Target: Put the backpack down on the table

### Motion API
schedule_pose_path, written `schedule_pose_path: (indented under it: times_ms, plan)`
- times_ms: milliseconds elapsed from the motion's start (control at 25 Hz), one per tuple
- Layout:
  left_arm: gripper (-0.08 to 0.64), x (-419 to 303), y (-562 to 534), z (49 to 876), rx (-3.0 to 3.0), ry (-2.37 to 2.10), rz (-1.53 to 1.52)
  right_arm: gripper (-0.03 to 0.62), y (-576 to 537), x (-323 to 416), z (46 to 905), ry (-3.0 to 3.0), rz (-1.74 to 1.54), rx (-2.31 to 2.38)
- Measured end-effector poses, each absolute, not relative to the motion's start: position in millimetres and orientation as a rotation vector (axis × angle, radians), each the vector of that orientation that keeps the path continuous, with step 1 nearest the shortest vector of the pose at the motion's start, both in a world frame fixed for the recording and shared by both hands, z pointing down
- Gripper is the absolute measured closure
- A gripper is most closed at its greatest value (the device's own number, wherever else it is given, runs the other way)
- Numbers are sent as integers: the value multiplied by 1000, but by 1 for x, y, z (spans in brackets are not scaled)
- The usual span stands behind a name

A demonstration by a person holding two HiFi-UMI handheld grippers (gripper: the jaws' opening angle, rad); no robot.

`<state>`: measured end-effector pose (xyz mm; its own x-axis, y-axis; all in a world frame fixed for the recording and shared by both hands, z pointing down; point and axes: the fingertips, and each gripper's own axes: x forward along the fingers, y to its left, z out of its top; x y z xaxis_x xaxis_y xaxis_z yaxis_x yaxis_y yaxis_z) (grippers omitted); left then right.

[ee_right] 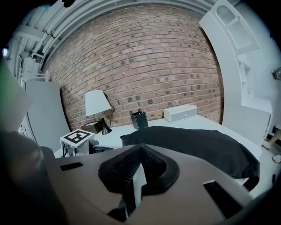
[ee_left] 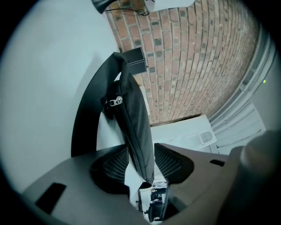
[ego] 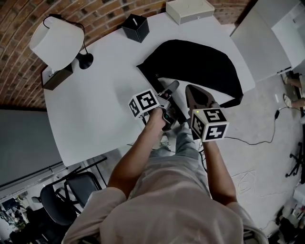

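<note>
Nearest, the left gripper point(ee_left: 141, 148) has its jaws spread wide; a black edge of the backpack point(ego: 195, 66) runs between the pads, loose, and neither pad pinches it. Just to the right, the right gripper point(ee_right: 140, 149) has its jaws drawn together on nothing and points toward the backpack. The backpack lies flat on the white table point(ego: 100, 95), toward the table's right side, its near edge by both gripper tips, with a metal zipper pull point(ee_left: 117, 101) showing on the part the left gripper faces. Farther off stand a white-shaded lamp point(ego: 55, 40) at far left, a black box point(ego: 136, 27) in the middle and a white box point(ego: 189, 9) at far right, all before a brick wall point(ee_right: 145, 57).
</note>
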<state>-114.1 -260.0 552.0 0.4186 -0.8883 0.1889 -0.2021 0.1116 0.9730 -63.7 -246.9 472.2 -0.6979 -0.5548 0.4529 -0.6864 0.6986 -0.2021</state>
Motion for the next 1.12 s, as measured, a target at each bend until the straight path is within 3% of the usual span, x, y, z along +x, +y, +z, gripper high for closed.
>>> schedule_pose_path:
  times_ms: [720, 920, 1120]
  plan:
    - [411, -107, -261, 441, 1932, -1326, -276, 591, -247, -63, 407, -2628, 386, 1058]
    - [469, -105, -267, 412, 2054, -1399, -196, 591, -253, -60, 387, -2650, 340, 1089]
    - [482, -101, -270, 399, 2123, -1440, -123, 591, -257, -59, 375, -2659, 310, 1106]
